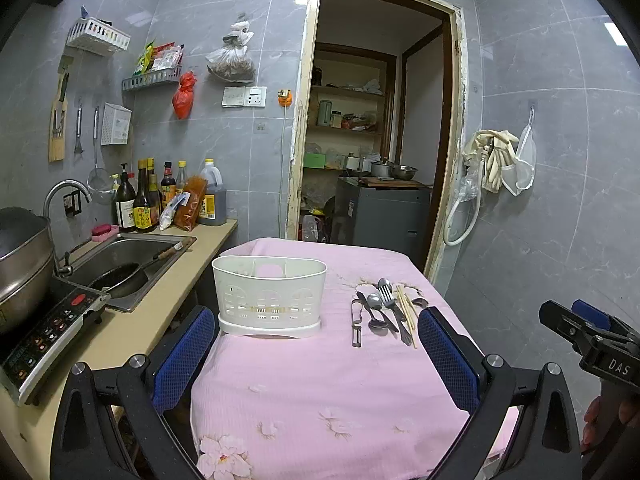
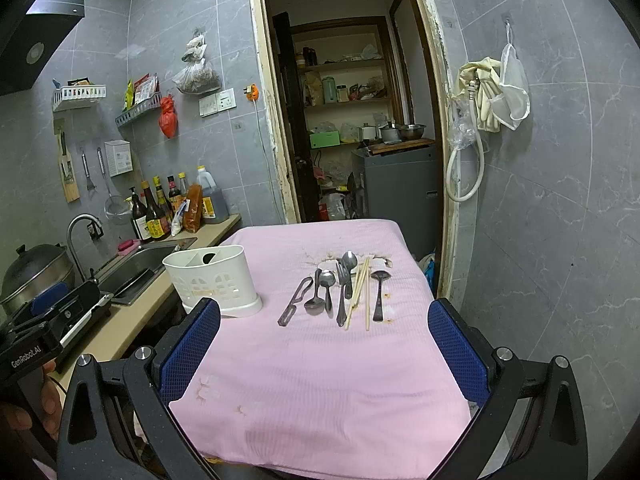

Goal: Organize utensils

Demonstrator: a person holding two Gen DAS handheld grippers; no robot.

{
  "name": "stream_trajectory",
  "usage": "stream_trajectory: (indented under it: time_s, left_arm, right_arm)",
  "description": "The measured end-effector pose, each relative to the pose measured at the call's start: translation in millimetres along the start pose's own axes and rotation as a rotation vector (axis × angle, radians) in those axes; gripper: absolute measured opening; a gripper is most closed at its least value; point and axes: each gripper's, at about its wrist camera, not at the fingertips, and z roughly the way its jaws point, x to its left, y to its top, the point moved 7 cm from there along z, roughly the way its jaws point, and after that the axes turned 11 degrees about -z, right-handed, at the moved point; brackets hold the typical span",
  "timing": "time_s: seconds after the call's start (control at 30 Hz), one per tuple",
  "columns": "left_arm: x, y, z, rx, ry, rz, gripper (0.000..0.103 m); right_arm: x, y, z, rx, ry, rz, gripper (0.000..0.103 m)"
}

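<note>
Utensils (image 2: 340, 292) lie in a loose row at twelve o'clock on the pink-covered tabletop (image 2: 320, 380), with the white caddy (image 2: 212, 280) at ten o'clock. Both our left tool (image 1: 316, 356) and right tool (image 2: 324, 344) stand wide apart, holding nothing. We judge it best to pinch one handle crosswise and lift clear of its neighbours.

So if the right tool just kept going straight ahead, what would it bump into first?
Probably the pile of utensils on the pink cloth. The right tool is open and tilted a little downward, with bare cloth between its fingers before the spoons, fork and chopsticks. Depth is hard to judge, so it might touch cloth first.
</note>
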Motion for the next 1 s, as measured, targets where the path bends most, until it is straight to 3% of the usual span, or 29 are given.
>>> stream_trajectory:
  time_s: [1.0]
  left_arm:
    - [-10, -1, -7, -0.011, -0.006, -0.005, 0.102]
  right_arm:
    - [3, -2, -8, -0.003, 0.001, -0.001, 0.102]
